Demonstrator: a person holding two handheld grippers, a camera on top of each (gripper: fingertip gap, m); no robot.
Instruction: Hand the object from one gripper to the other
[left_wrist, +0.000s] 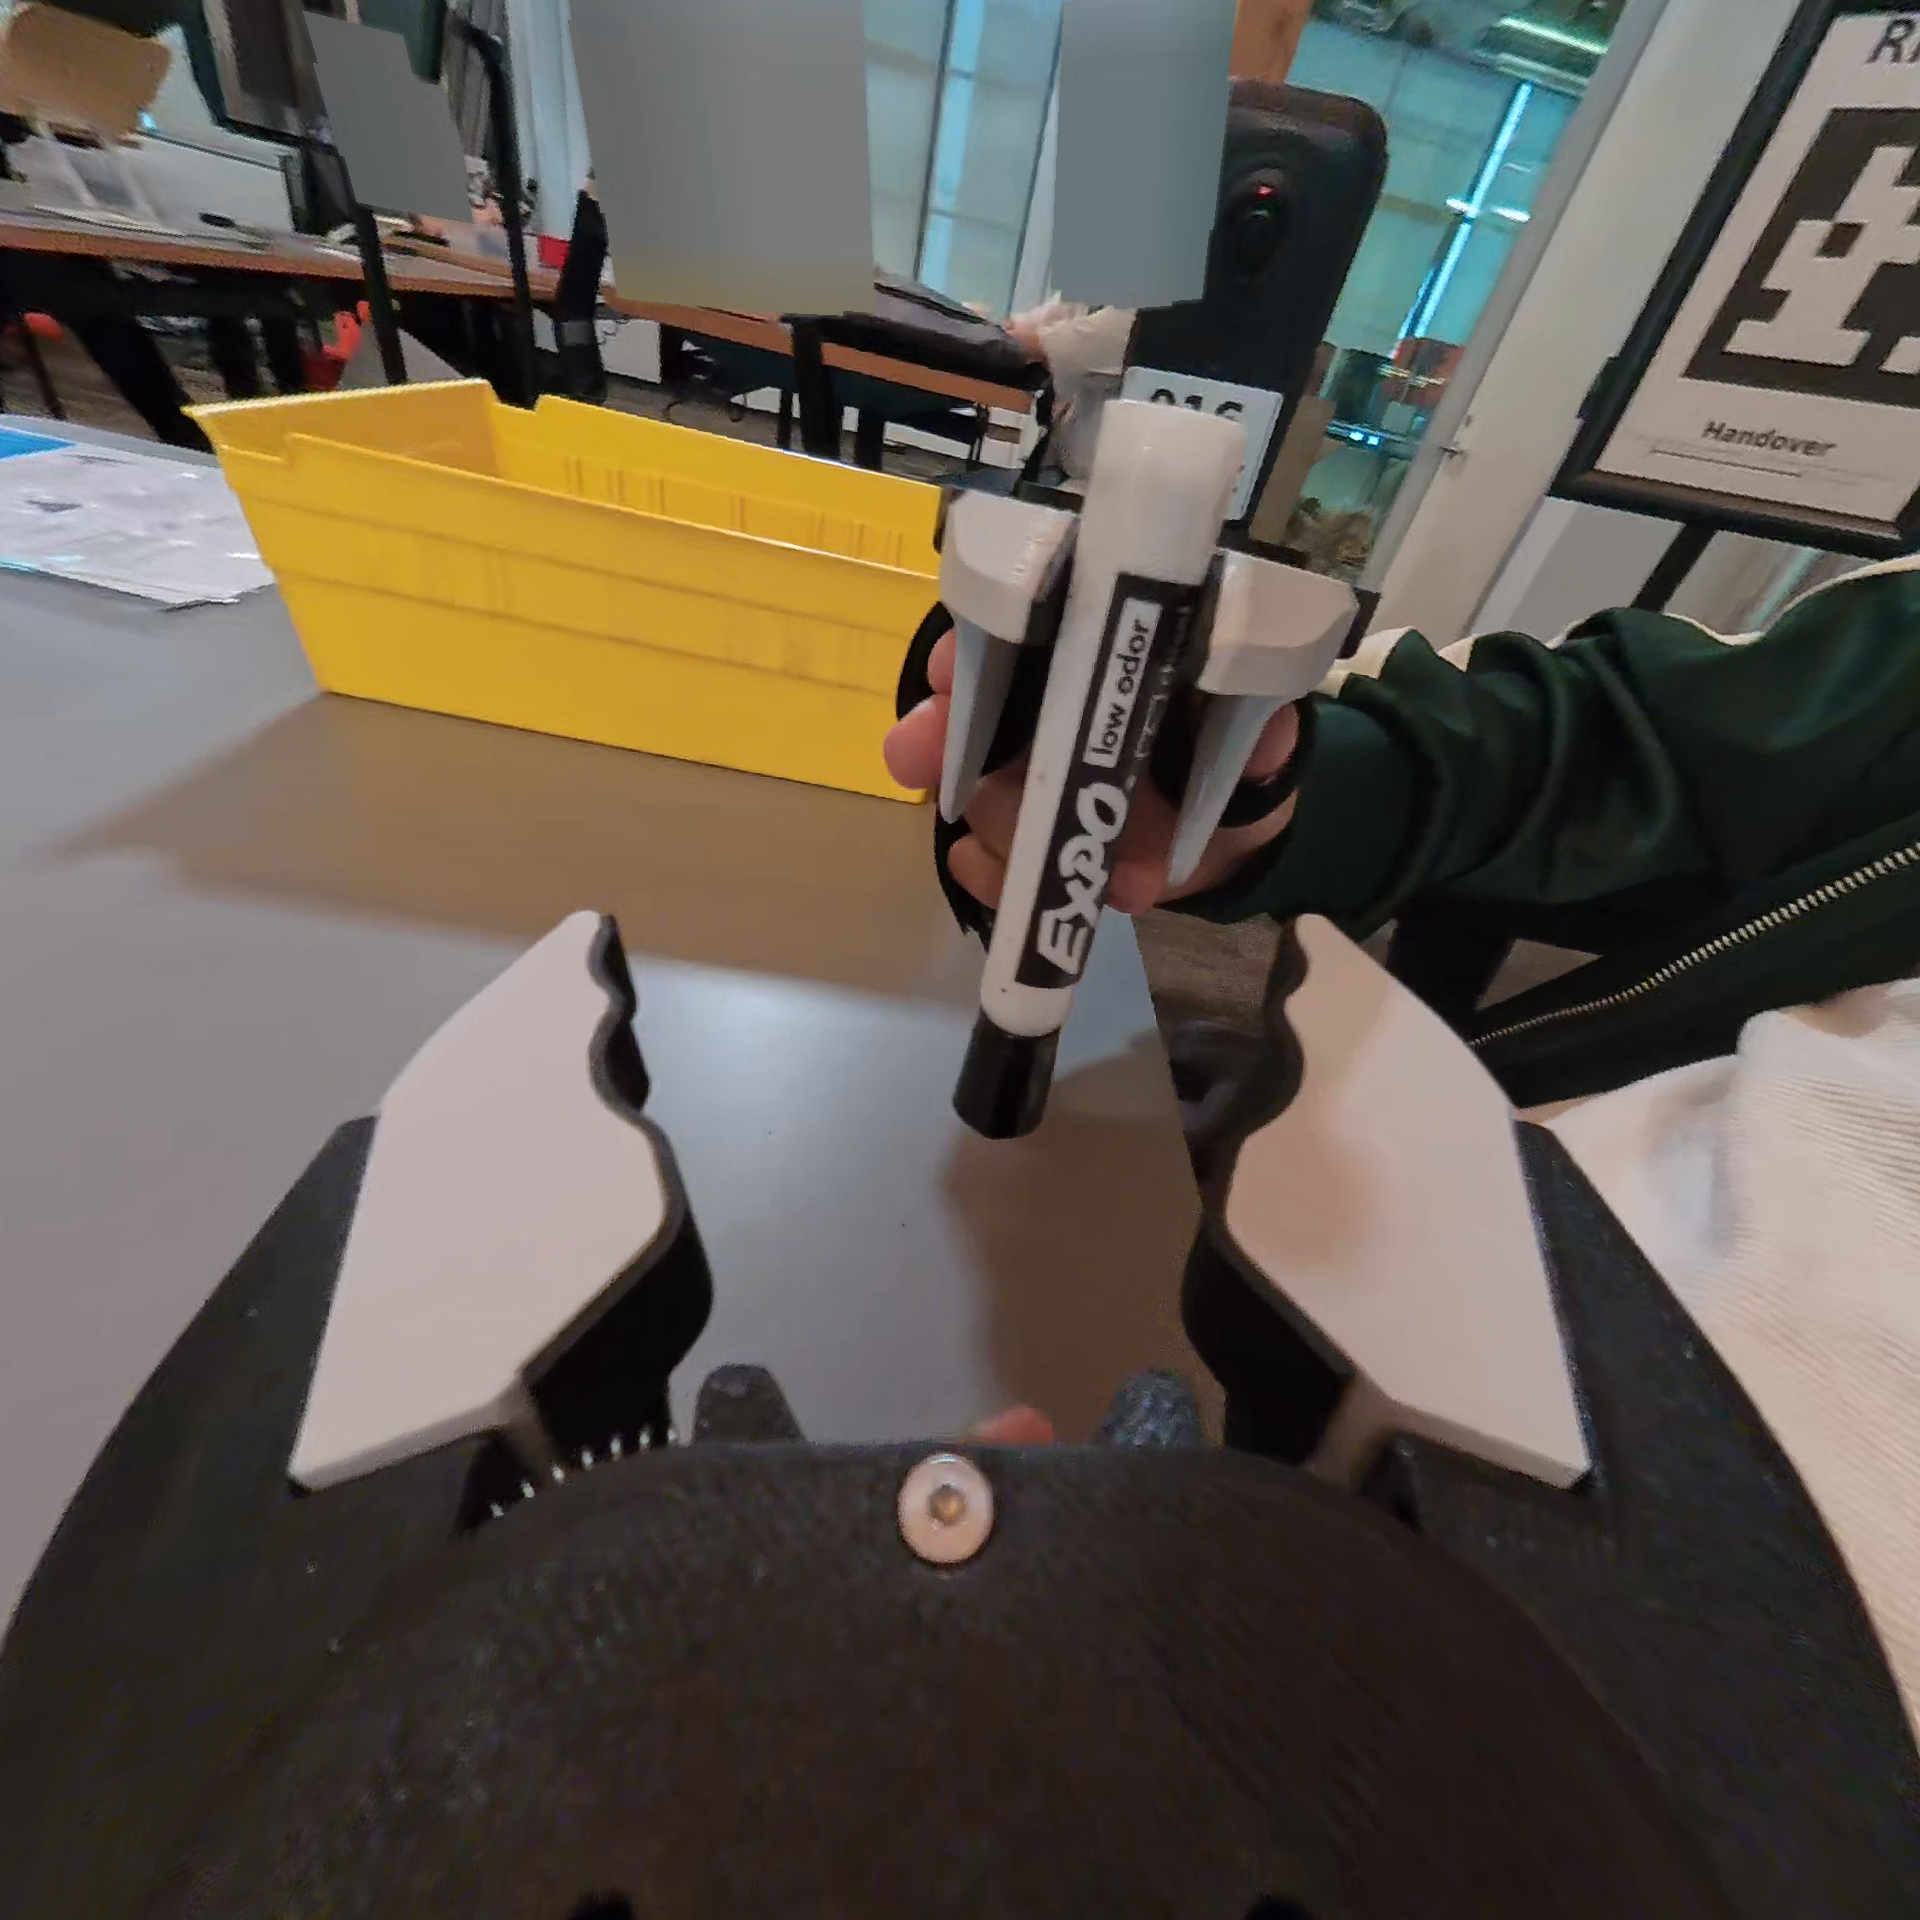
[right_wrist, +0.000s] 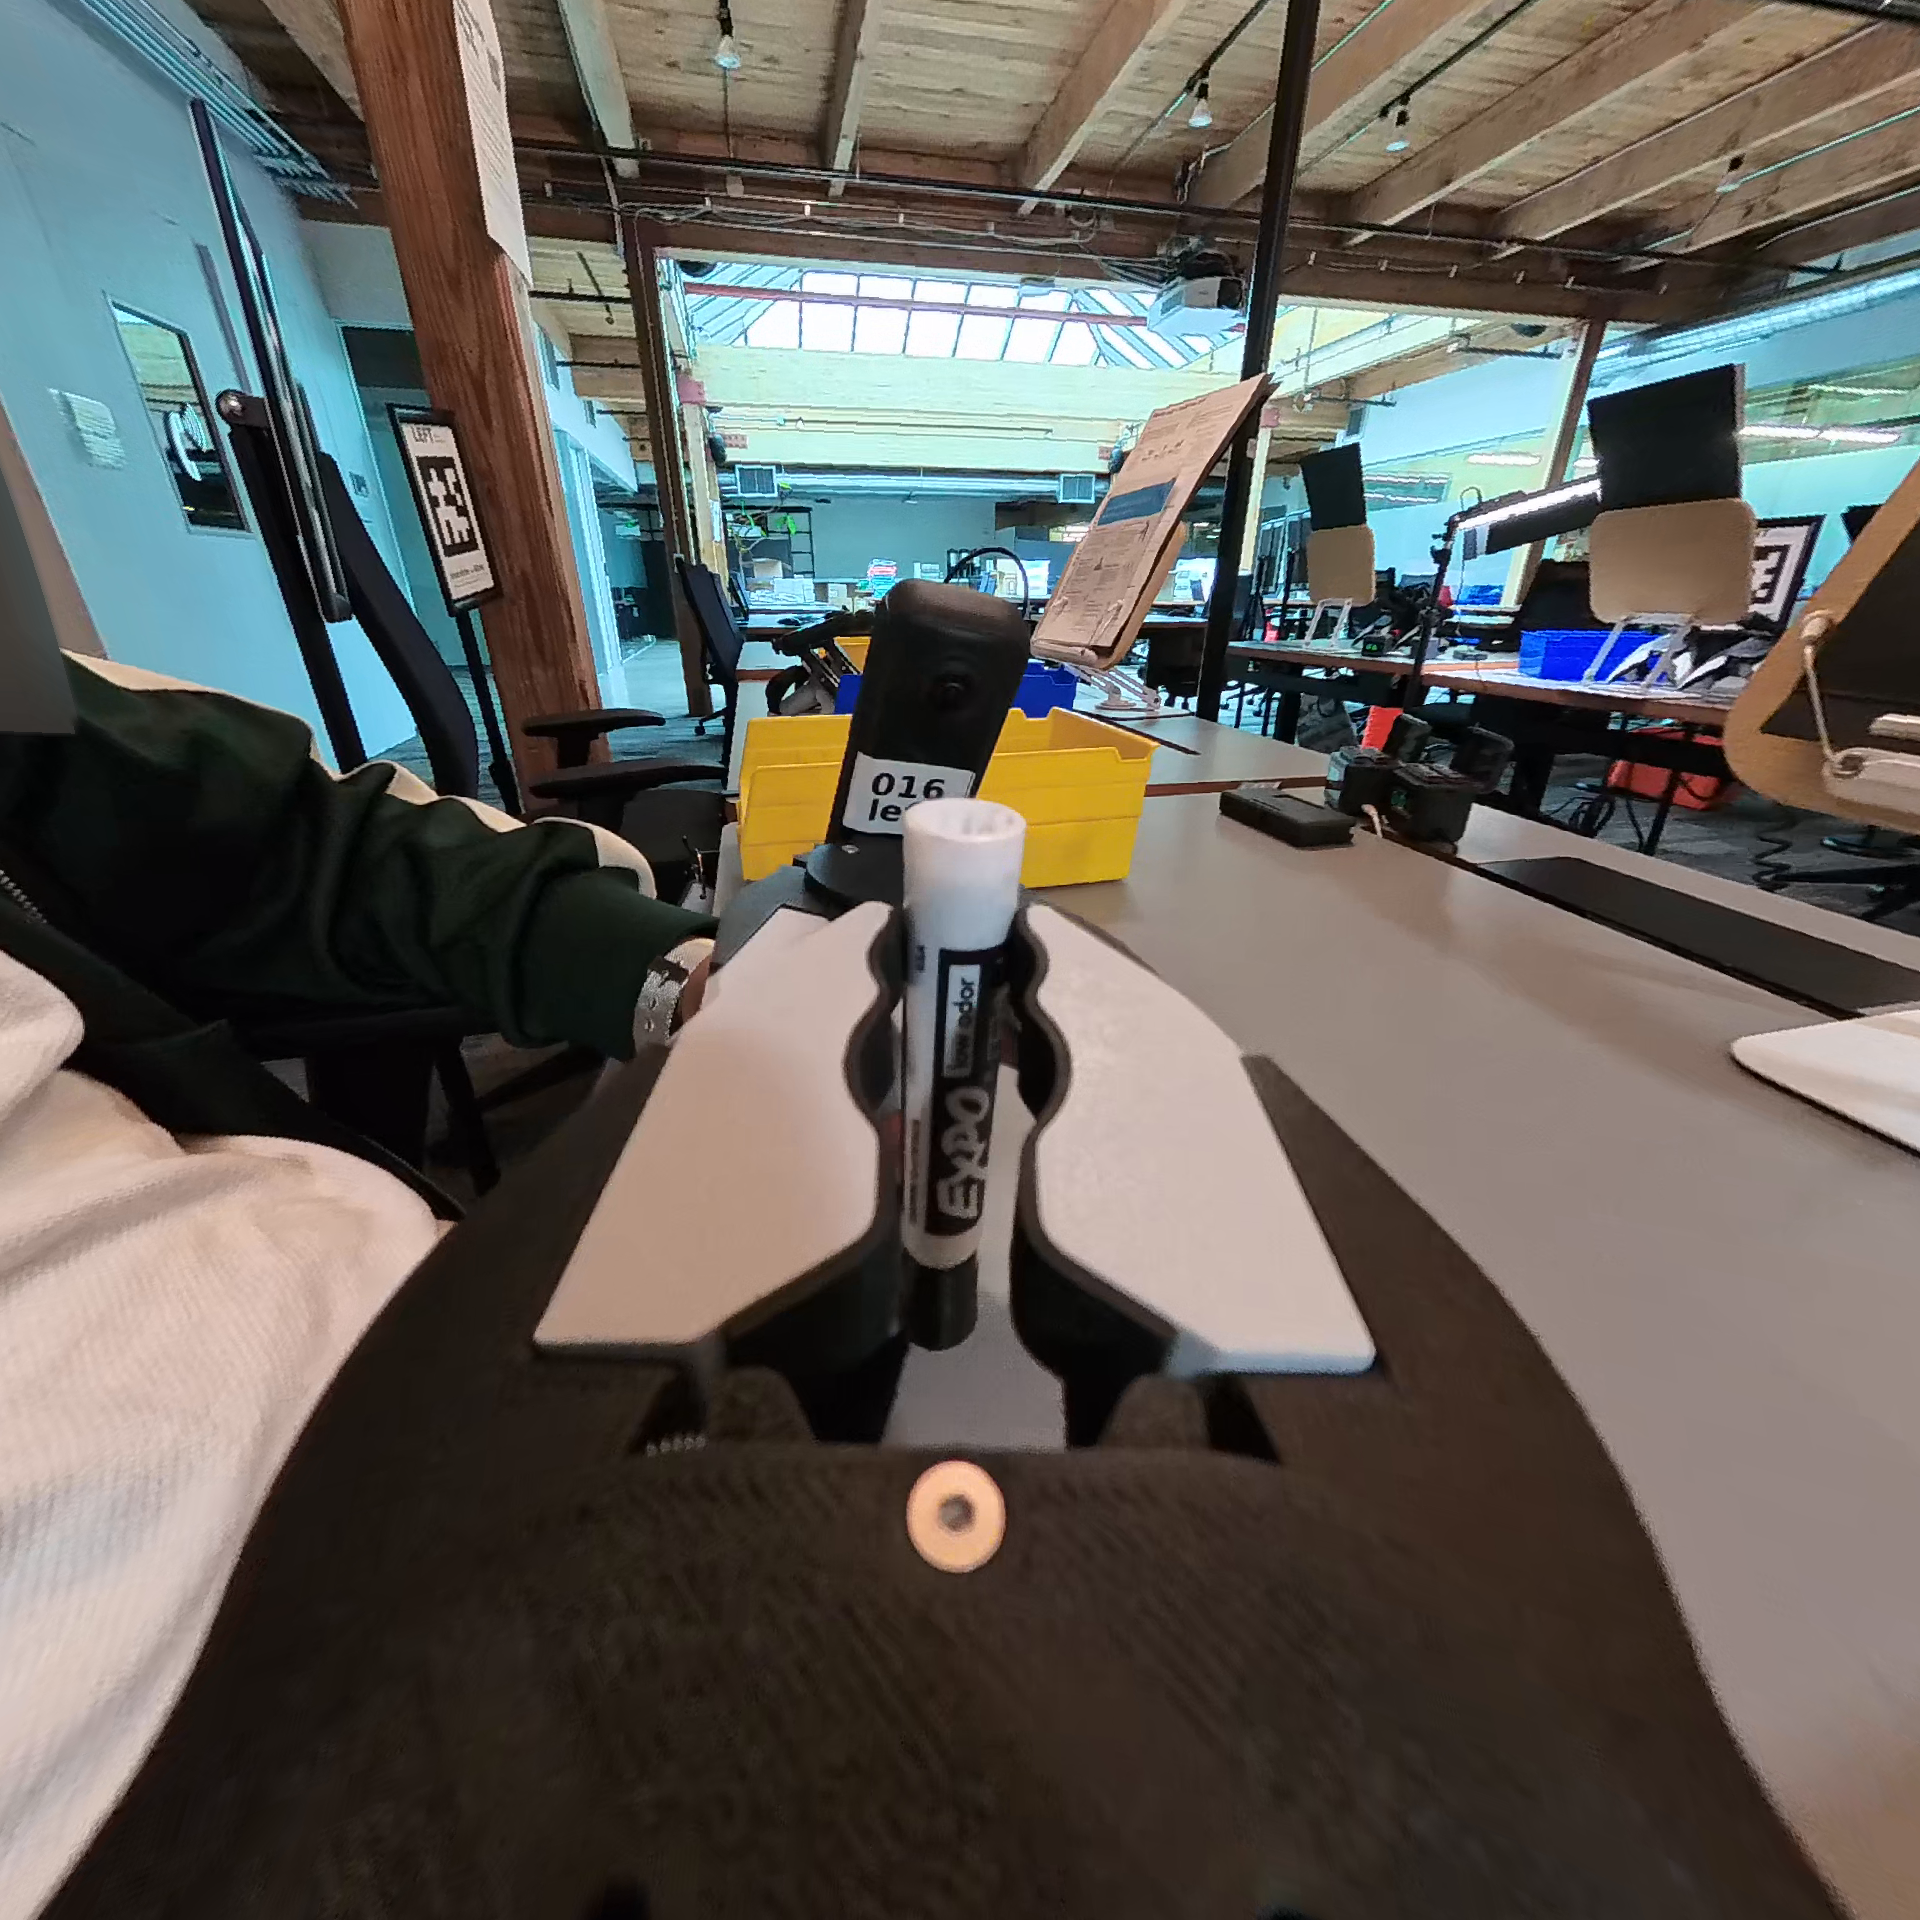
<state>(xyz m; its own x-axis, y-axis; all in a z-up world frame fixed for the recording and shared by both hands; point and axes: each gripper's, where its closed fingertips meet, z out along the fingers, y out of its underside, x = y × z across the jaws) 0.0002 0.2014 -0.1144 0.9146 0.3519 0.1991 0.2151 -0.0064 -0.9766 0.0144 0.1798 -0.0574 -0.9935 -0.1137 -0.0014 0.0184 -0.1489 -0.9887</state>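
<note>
A white dry-erase marker (left_wrist: 1081, 727) with a black cap is gripped by my right gripper (left_wrist: 1070, 831), which faces my left gripper above the grey table (left_wrist: 312, 831). The marker's black cap end points down toward the gap between the left fingers. My left gripper (left_wrist: 951, 956) is open and empty, with its fingertips just short of the cap. In the right wrist view, my right gripper (right_wrist: 961, 935) is shut on the marker (right_wrist: 956, 1039), which stands upright with its white end up. The left gripper's black camera mount (right_wrist: 925, 707) shows just behind the marker.
A yellow bin (left_wrist: 582, 582) stands on the table behind the grippers and also shows in the right wrist view (right_wrist: 1081, 800). A framed sign on a stand (left_wrist: 1818, 260) is at the right. A person's green sleeve (left_wrist: 1558, 769) reaches in from the right. Papers (left_wrist: 114, 520) lie far left. Some 5 centimetres of space lies between my two pairs of fingers.
</note>
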